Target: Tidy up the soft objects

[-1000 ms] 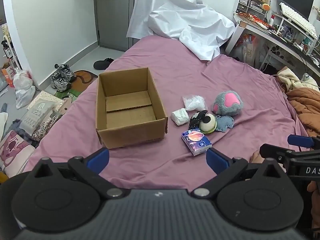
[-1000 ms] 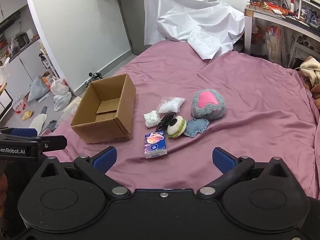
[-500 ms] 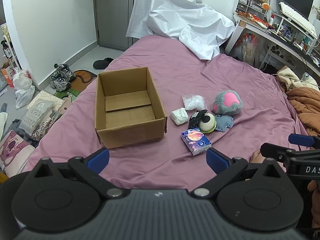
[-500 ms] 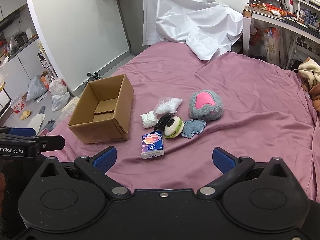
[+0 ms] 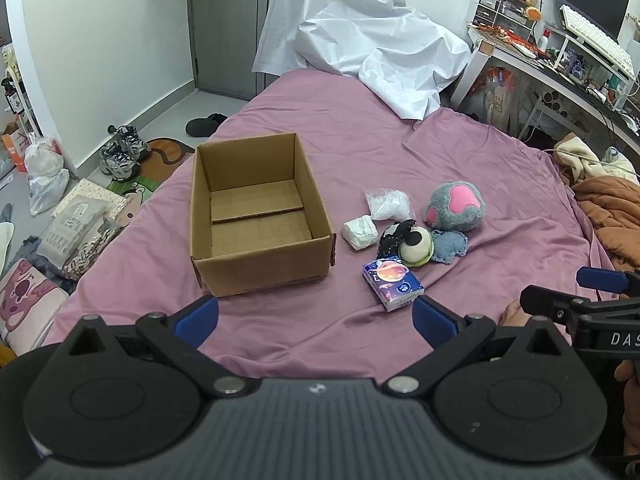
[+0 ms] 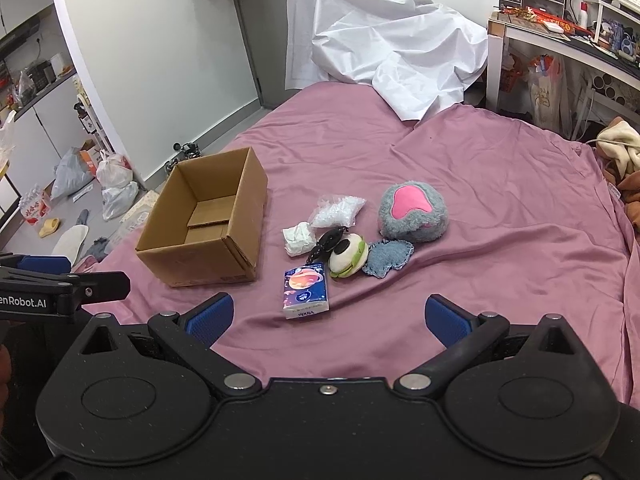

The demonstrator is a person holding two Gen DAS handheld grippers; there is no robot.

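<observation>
Above a mauve bedsheet [image 5: 360,128], you hold both tools spread wide and empty: the left gripper [image 5: 316,318] hangs over the near edge of the bed, its blue pads [image 5: 196,316] well apart, and the right gripper [image 6: 328,320] hovers alongside with its fingers just as far apart, nothing between them. An open cardboard box [image 5: 260,216] sits on the sheet to the left of the soft items, upright and with only its folded bottom flaps showing inside. Just right of the box lies the cluster: a crumpled white tissue wad [image 5: 360,232], a clear bag of white filling [image 5: 387,203] beyond it, a black soft piece [image 5: 394,236] touching a cream-and-green round plush with a black eye [image 5: 417,247], and a small blue knit patch [image 5: 449,246] against that plush. A grey plush paw with pink pads [image 5: 454,206] rests at the far right of the group. Nearest you, a tissue pack printed with a planet [image 6: 305,290] lies flat, just in front of the round plush. At the far end of the bed, a white sheet [image 6: 384,36] is draped in a heap. Shoes [image 5: 122,152] and bags [image 5: 46,178] crowd the floor at left.
</observation>
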